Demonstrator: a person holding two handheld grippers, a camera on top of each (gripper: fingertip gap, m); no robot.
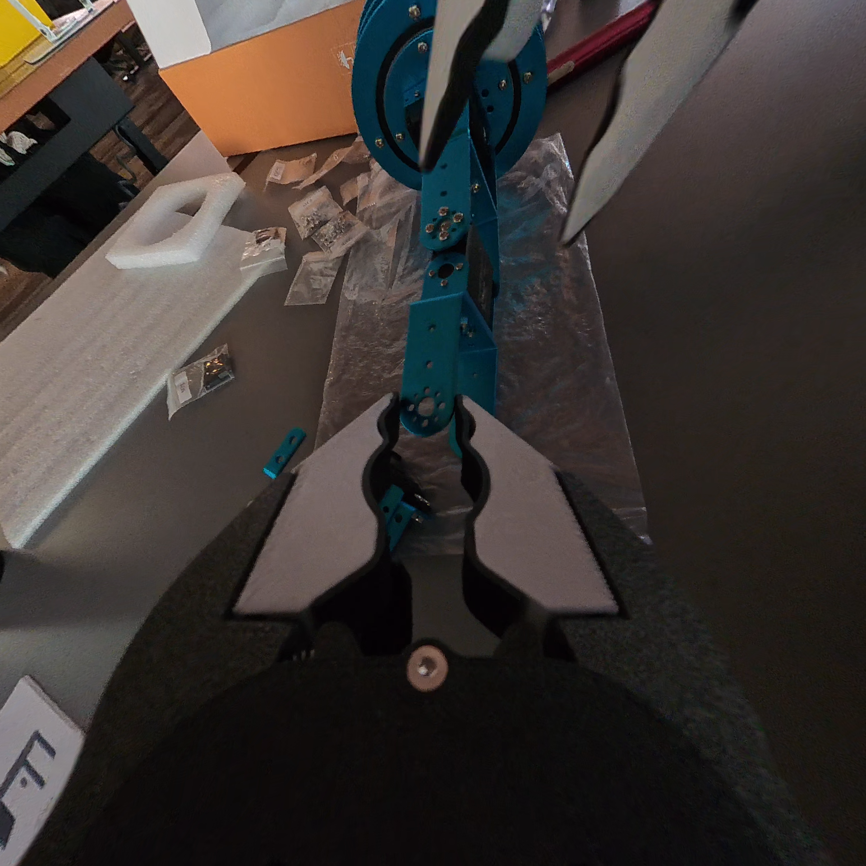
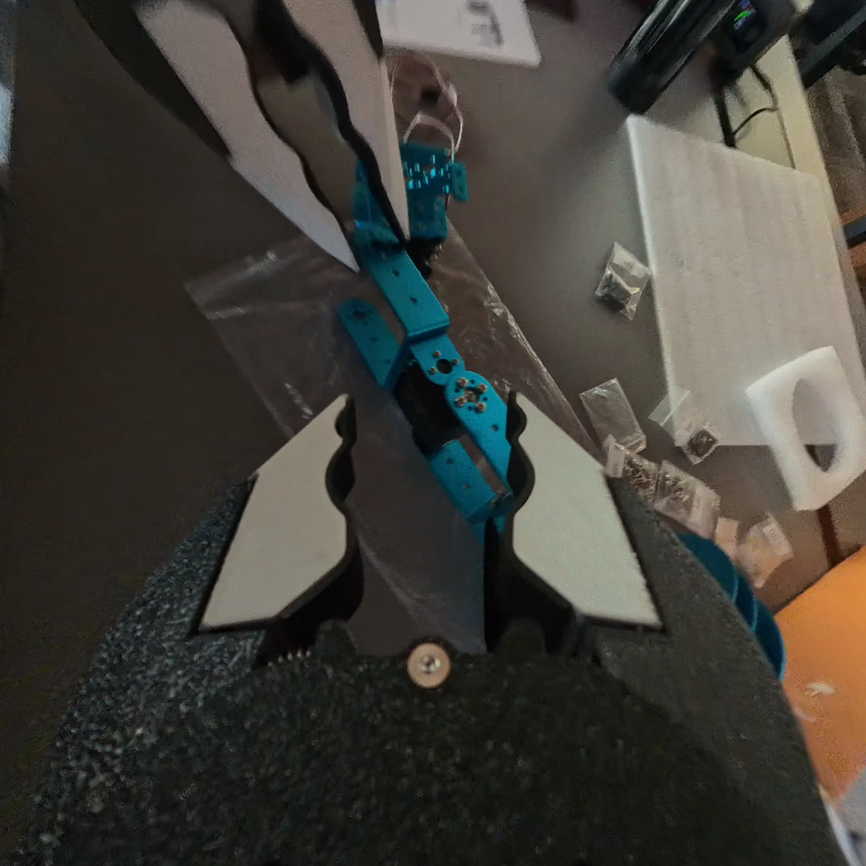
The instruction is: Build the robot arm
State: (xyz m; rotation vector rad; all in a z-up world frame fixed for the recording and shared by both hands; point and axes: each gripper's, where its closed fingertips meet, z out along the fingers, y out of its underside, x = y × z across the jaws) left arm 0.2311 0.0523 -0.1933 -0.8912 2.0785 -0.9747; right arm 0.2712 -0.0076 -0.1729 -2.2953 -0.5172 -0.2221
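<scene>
My left gripper [image 1: 425, 412] pinches the rounded end bracket of the blue metal arm assembly [image 1: 433, 347], which runs toward 12 o'clock to its round base [image 1: 379, 93]. My right gripper [image 2: 431, 417] stands open around the arm's middle, its right finger [image 2: 562, 506] touching the bracket; blur hides whether the left one touches.

I judge the jointed links could fold or twist, since only 1 end is clamped. The clear plastic bag [image 1: 553, 356] beneath looks slippery.

The brown tabletop [image 1: 750, 375] carries small hardware bags [image 1: 328, 225] at 10 o'clock, white foam sheet [image 1: 93, 356] at 9, an orange box [image 1: 262, 93] at 11.
</scene>
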